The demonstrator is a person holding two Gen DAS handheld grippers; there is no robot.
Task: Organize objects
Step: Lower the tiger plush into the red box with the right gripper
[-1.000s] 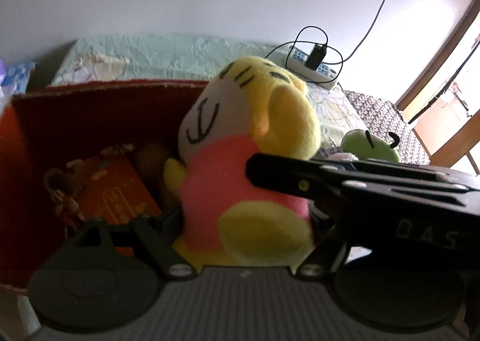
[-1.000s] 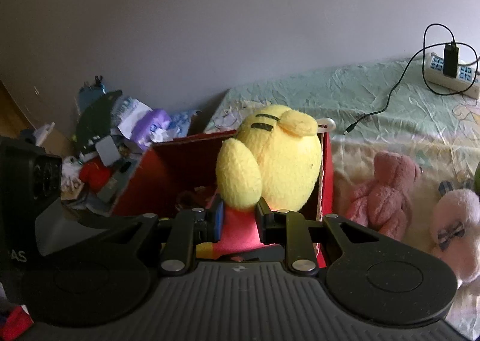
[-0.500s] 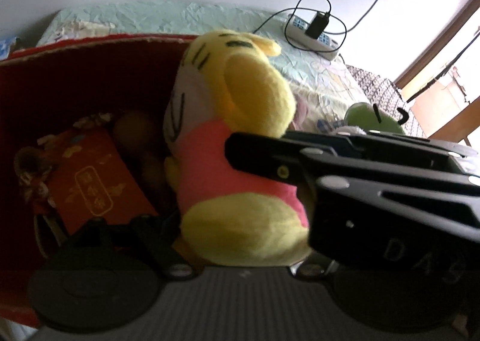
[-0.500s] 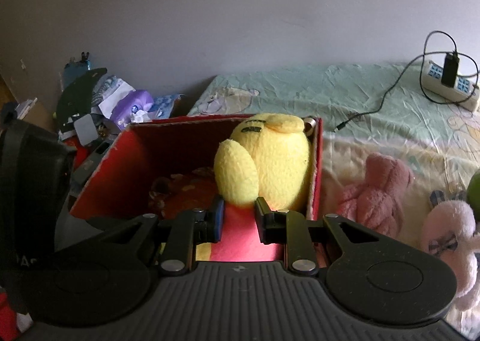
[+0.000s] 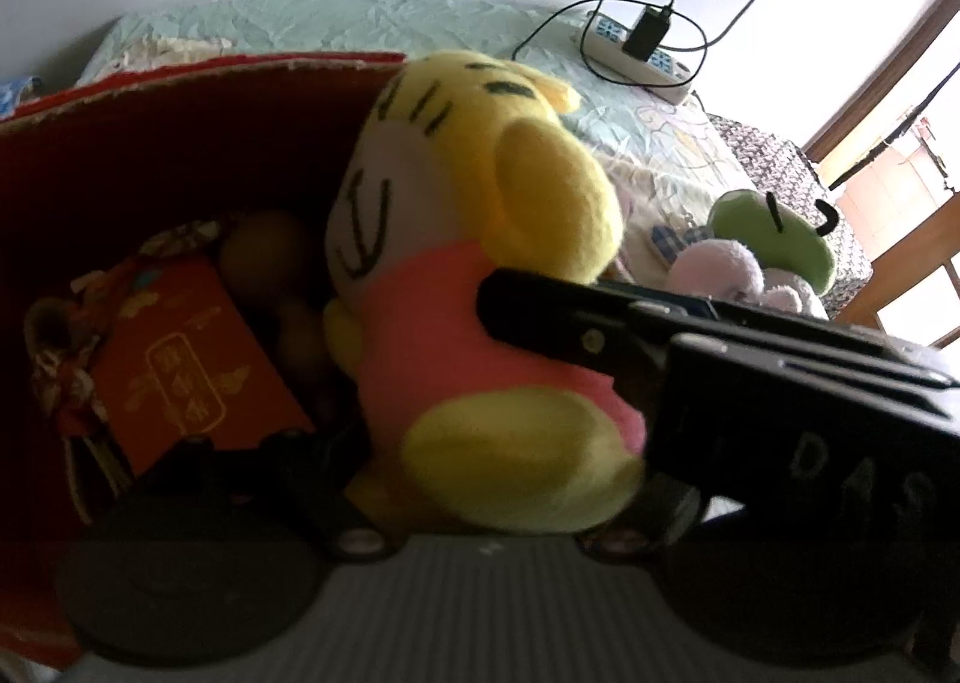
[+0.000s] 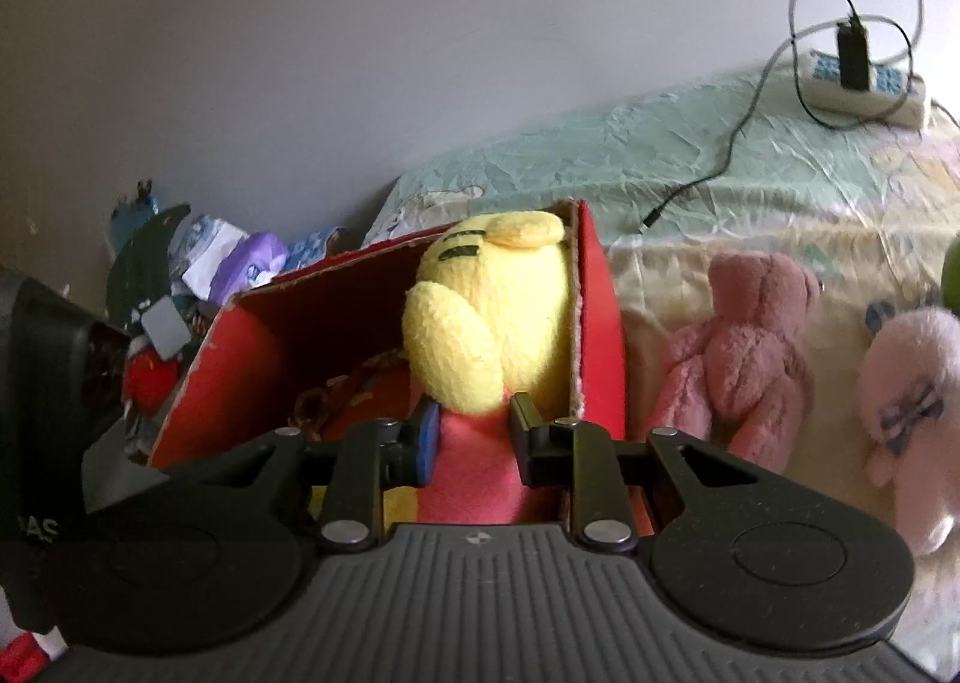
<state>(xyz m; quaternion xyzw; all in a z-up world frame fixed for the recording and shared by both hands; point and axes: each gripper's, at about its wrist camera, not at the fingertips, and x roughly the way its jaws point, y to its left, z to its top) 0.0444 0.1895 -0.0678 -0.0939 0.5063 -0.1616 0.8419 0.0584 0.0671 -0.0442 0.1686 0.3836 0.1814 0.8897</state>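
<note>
The yellow plush toy (image 6: 498, 317) sits upright in the red box (image 6: 594, 287), against the wall at the 3 o'clock side of the box in the right wrist view, its head showing above the rim. The right gripper (image 6: 474, 431) pinches the pink shirt at the toy's waist, one finger on each side, and the fabric bunches between them. In the left wrist view the toy (image 5: 456, 287) fills the centre and the right gripper comes in from 3 o'clock. The left gripper (image 5: 474, 515) is low at 6 o'clock under the toy's foot; its fingers are mostly hidden, so I cannot tell whether it is spread or closed.

The toy looks light and very soft (it will squash, not break), so a grip on the stuffed body should hold better than one on an ear or arm, which would flop. A red packet (image 5: 180, 365) already lies in the box at 9 o'clock. A pink bear (image 6: 738, 359) and a pale pink plush (image 6: 906, 407) lie on the bed (image 6: 660, 155) at 3 o'clock, likely next.
</note>
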